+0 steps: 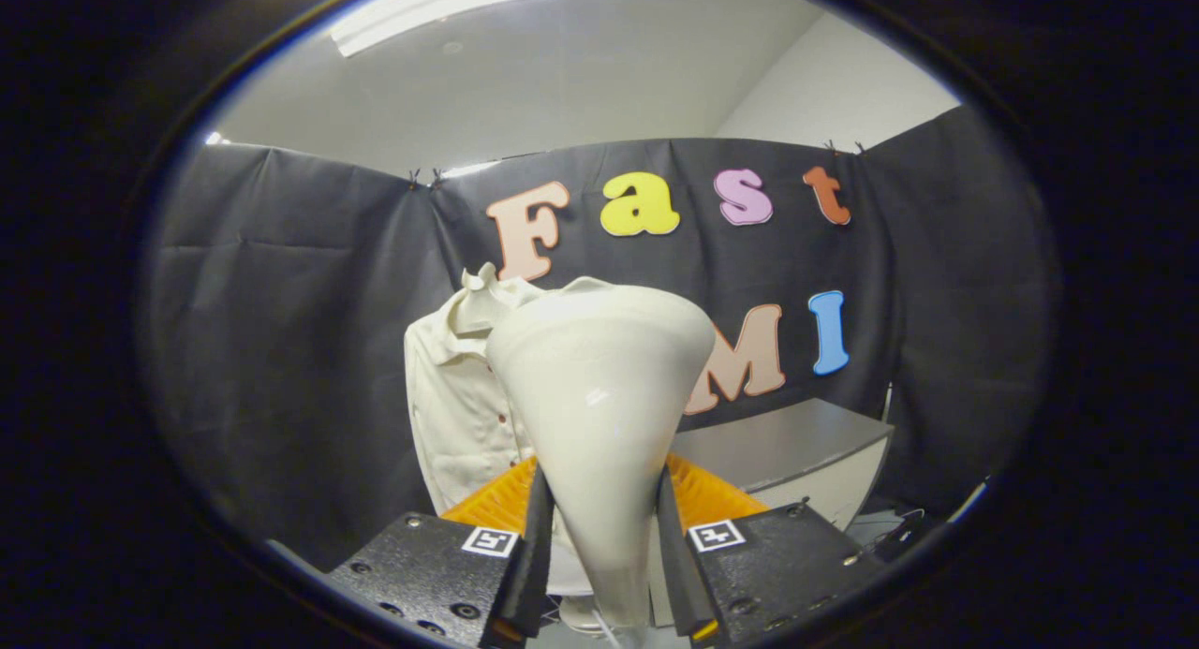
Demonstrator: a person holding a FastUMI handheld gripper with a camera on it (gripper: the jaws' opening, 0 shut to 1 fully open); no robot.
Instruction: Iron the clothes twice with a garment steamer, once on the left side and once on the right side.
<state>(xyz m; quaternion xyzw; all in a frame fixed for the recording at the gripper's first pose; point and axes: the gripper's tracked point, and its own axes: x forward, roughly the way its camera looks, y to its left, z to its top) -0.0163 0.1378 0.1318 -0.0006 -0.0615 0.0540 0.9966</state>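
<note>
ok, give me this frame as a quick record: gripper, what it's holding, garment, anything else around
gripper: shut on the garment steamer, a finger on each side of its narrow neck
garment steamer: cream, cone-shaped, wide head up and facing away, upright between the fingers
shirt: cream, collared, buttoned, hanging just beyond the steamer, its right part hidden by the head
contact steamer to shirt: cannot tell
grey table: beyond the fingers, beside the shirt
backdrop: black cloth wall
</note>
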